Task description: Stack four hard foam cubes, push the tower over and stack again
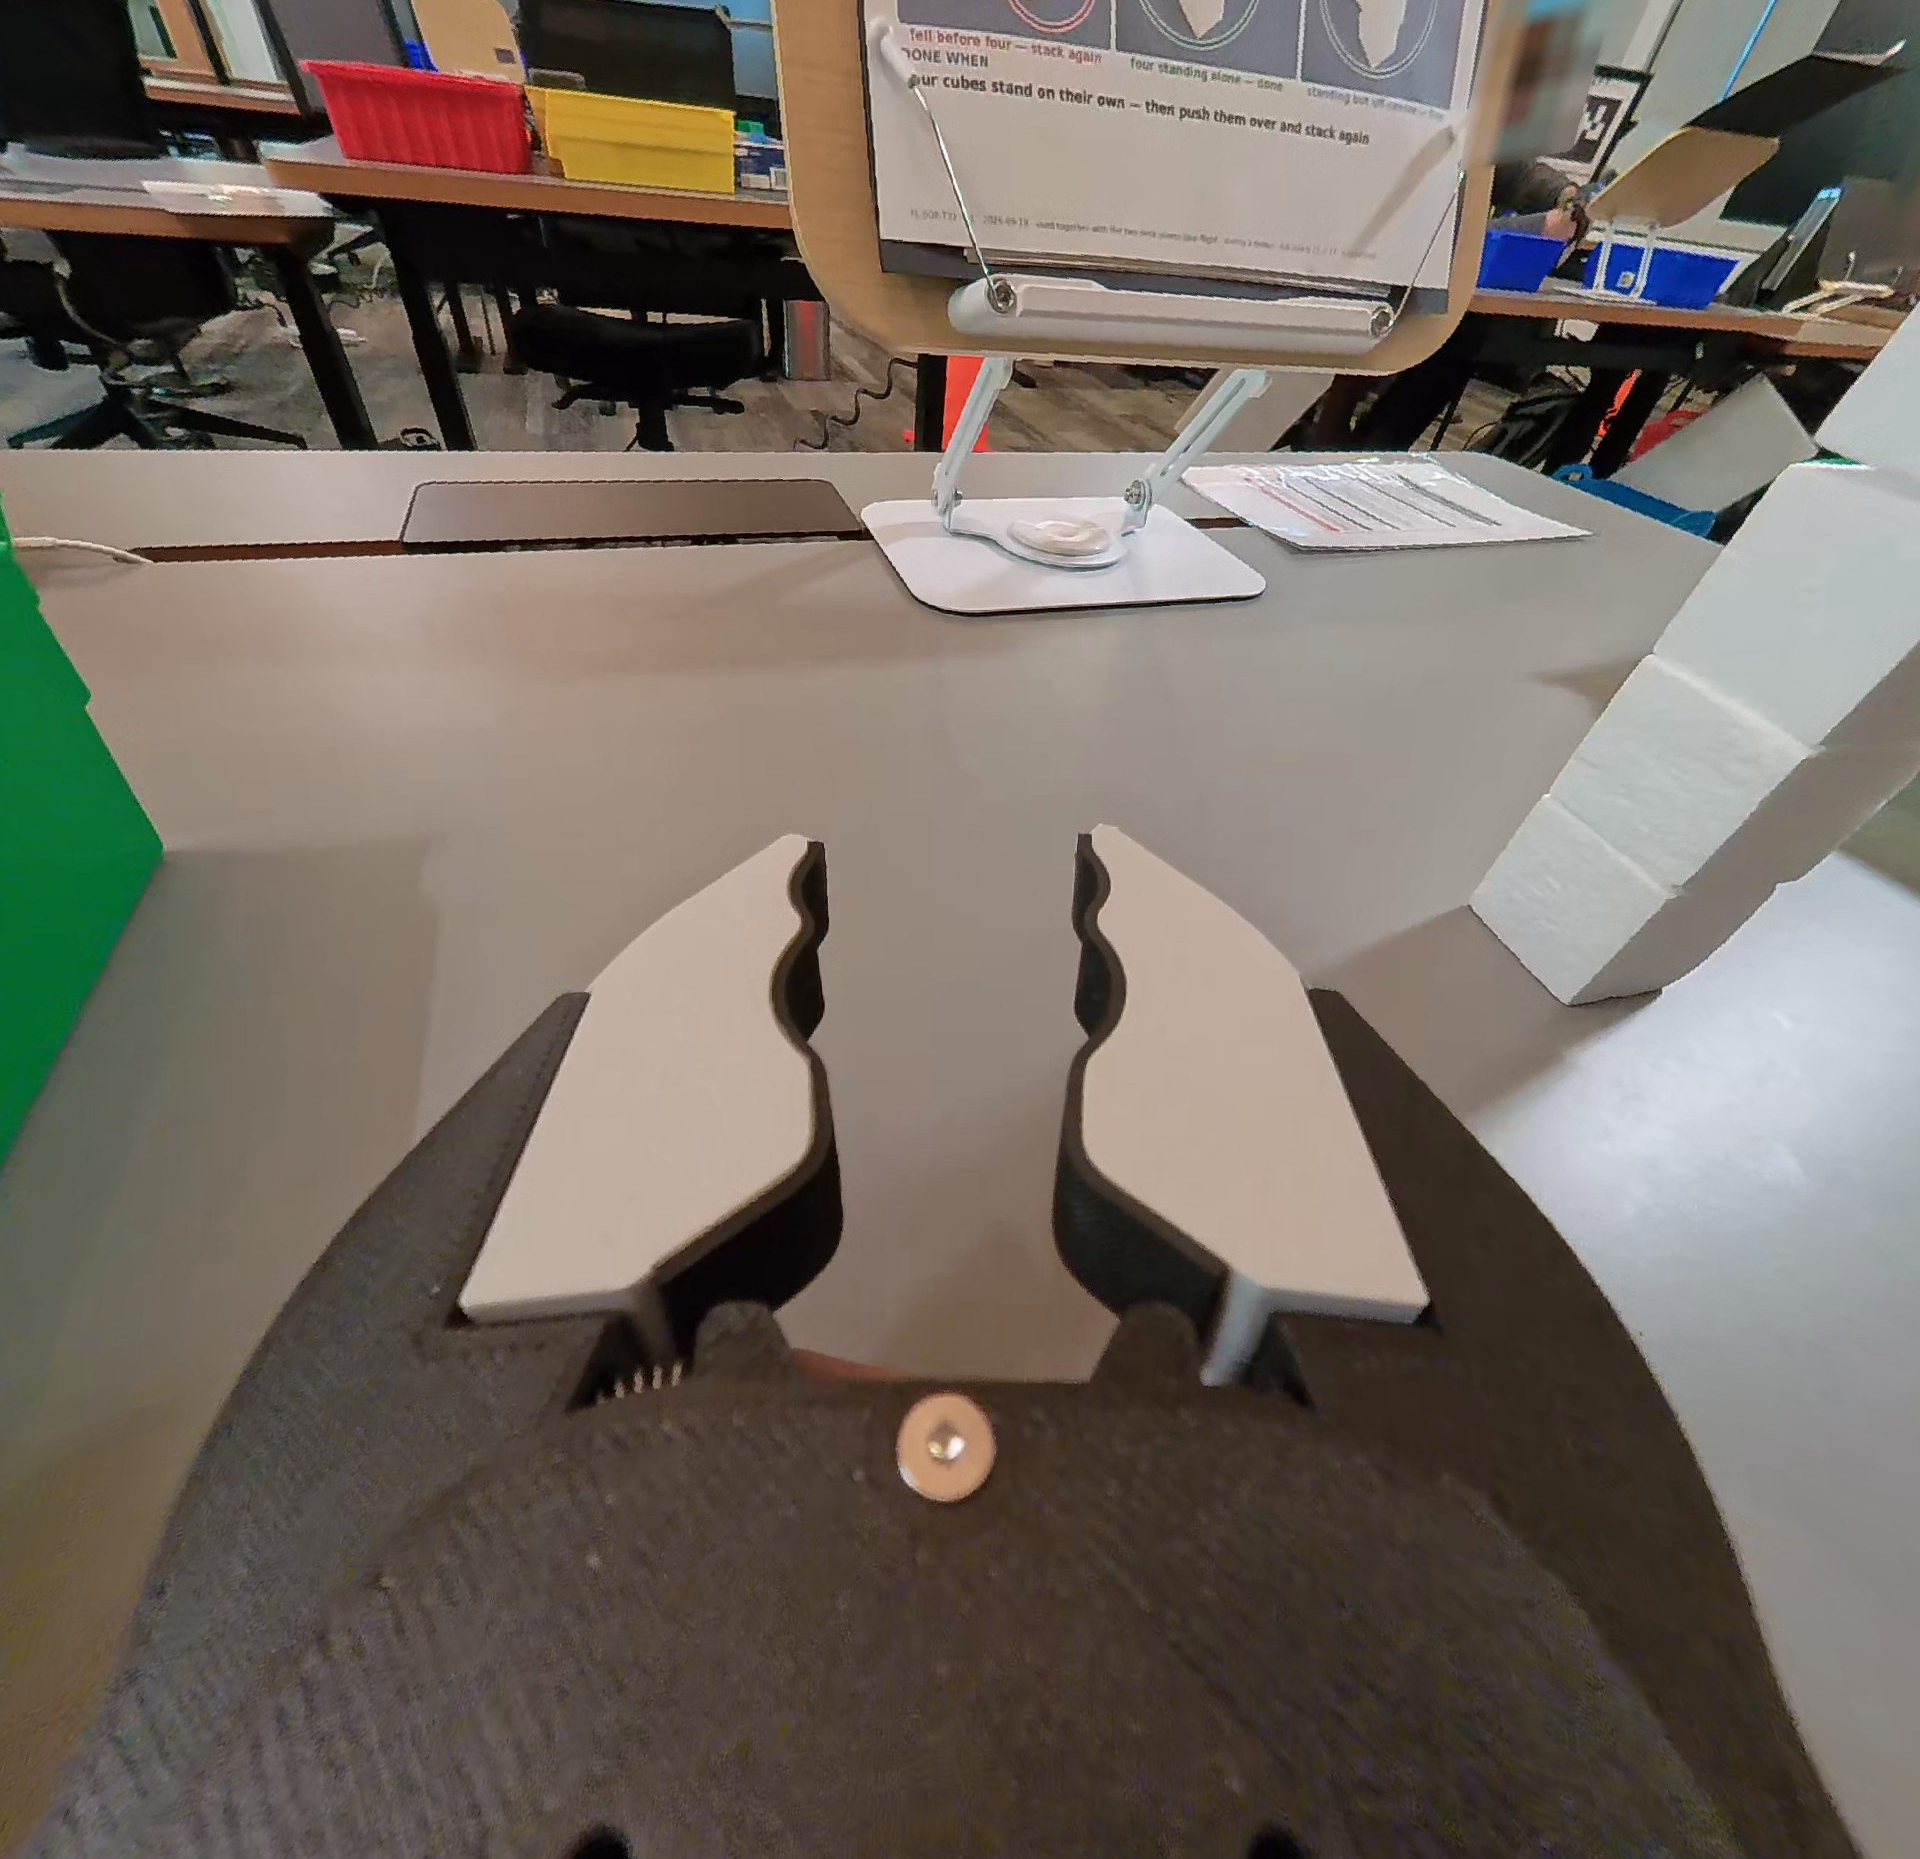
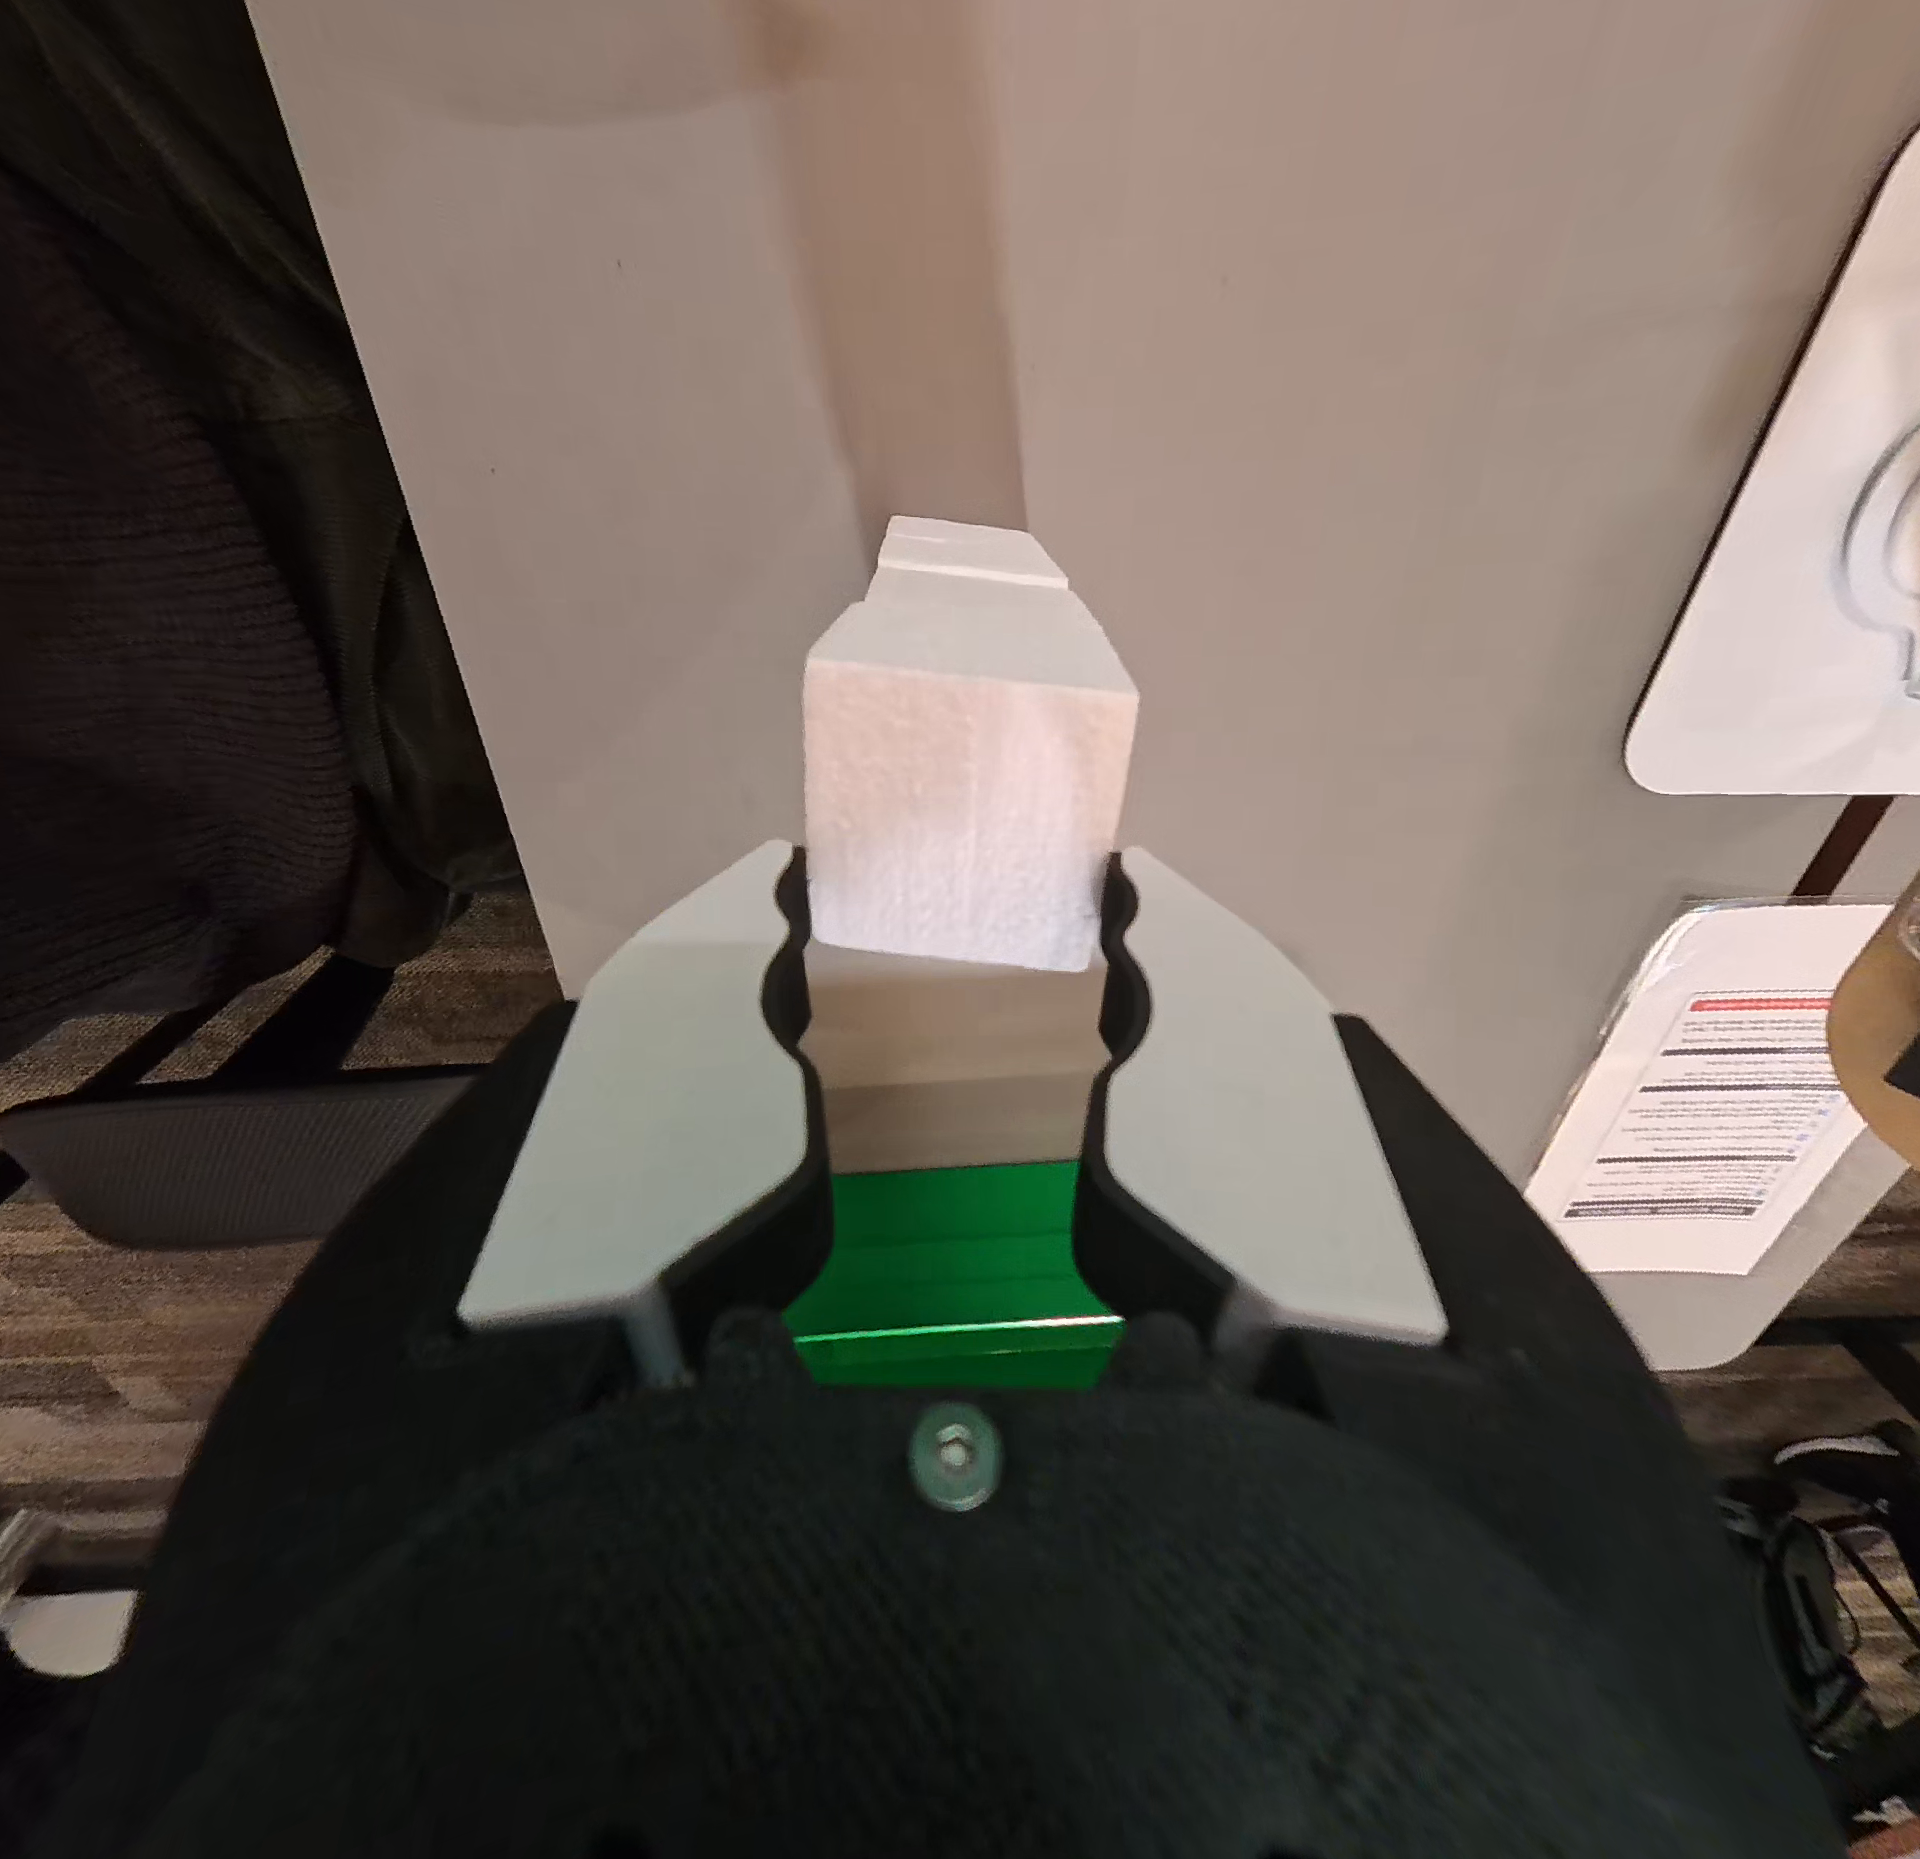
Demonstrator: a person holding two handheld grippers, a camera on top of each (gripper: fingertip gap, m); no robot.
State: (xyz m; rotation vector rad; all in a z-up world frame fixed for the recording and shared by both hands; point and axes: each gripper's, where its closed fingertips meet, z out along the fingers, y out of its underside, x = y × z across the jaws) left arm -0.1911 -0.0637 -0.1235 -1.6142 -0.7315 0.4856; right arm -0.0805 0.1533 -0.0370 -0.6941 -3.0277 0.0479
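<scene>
While we hold the left gripper [image 1: 951,853] low over the grey counter [image 1: 623,729], we record broad bare surface ahead of it, running to the far edge. Its fingers [image 1: 707,1040] stand spread, with nothing between them. At the left border sits a green block-shaped object [image 1: 62,833]; ahead stands a white tilting document stand with a wooden board [image 1: 1060,552], a dark flat panel [image 1: 634,510] to its left, a printed sheet in a clear sleeve [image 1: 1382,505] to its right.

At the right border we list the leaning tower of white hard foam cubes [image 1: 1704,770], its lowest cube on the counter, well right of the left gripper's fingers and apart from them.

In the right wrist view, the right gripper [image 2: 951,874] looks down the tower's length: the top white foam cube [image 2: 966,812] sits between its fingertips [image 2: 1127,905], both at the cube's sides; we cannot tell if they press. Further cubes show stepped behind it.
</scene>
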